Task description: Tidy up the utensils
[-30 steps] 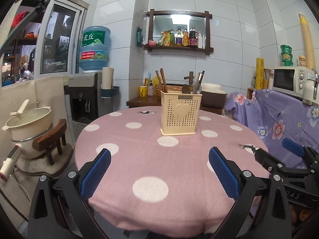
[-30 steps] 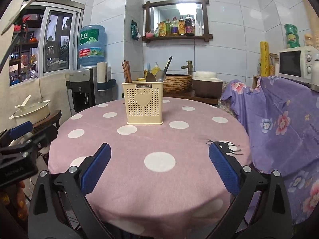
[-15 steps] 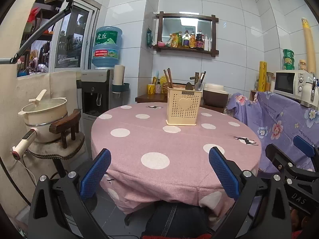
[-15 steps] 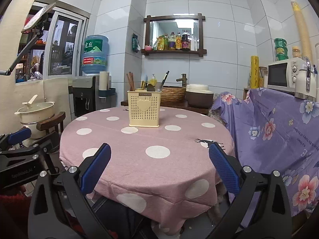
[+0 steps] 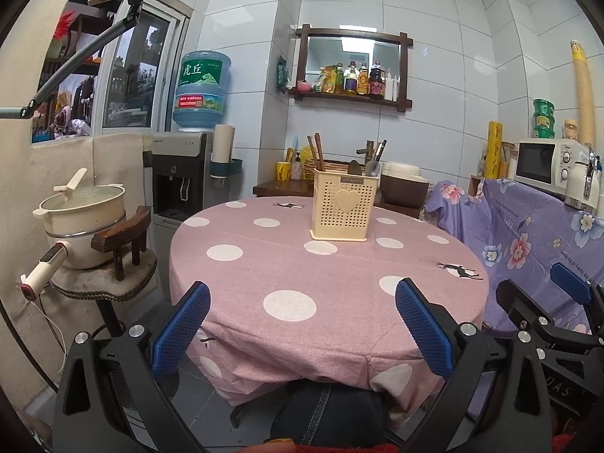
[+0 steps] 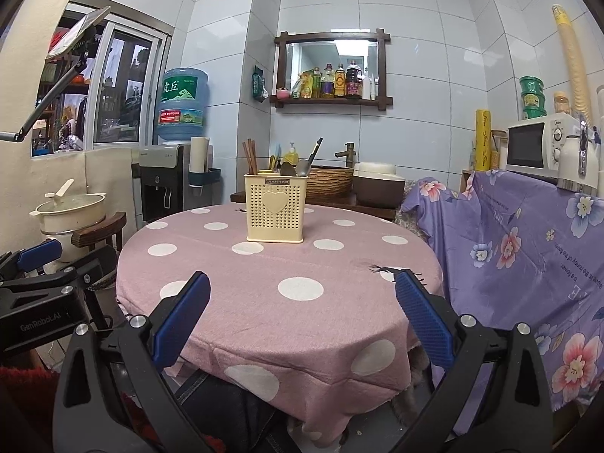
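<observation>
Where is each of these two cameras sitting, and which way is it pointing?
Left wrist: rides on the left gripper, facing the round table; its open blue pads frame the view, and the right gripper shows at the right edge.
Right wrist: rides on the right gripper, facing the same way; the left gripper shows at the left edge.
Shared: the utensil holder, water dispenser and microwave.

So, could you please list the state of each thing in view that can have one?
left gripper: open, empty, short of the table
right gripper: open, empty
utensil holder: upright on the table, holding chopsticks and spoons
pot: lid on
microwave: door shut
</observation>
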Action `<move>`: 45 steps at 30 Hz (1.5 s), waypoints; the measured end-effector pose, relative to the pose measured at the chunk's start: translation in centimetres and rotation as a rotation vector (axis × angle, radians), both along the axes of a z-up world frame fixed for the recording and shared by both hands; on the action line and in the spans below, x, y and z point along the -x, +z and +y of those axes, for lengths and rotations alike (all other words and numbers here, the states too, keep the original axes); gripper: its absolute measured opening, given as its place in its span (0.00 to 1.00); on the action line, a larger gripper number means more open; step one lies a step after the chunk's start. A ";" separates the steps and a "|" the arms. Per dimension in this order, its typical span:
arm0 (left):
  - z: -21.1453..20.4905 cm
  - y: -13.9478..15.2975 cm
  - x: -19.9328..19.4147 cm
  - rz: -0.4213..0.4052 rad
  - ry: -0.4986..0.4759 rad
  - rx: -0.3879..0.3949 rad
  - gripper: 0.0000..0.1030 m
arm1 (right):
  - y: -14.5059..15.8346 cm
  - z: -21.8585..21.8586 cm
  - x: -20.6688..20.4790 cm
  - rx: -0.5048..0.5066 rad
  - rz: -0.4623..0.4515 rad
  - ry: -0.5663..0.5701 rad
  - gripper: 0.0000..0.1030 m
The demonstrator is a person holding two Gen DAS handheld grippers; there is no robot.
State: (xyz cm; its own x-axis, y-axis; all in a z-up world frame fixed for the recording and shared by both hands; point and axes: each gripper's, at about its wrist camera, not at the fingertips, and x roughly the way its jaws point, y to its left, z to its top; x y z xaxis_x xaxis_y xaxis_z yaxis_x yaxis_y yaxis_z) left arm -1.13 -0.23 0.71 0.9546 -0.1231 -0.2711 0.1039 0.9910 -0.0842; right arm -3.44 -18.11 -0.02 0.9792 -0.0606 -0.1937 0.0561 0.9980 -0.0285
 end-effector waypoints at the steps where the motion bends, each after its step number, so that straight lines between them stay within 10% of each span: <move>1: 0.0 0.0 0.0 -0.001 0.000 -0.002 0.95 | 0.0 0.0 0.0 0.000 0.000 0.001 0.94; 45: 0.4 -0.4 -0.2 0.025 0.030 -0.008 0.95 | -0.1 0.2 -0.1 -0.005 0.009 0.005 0.94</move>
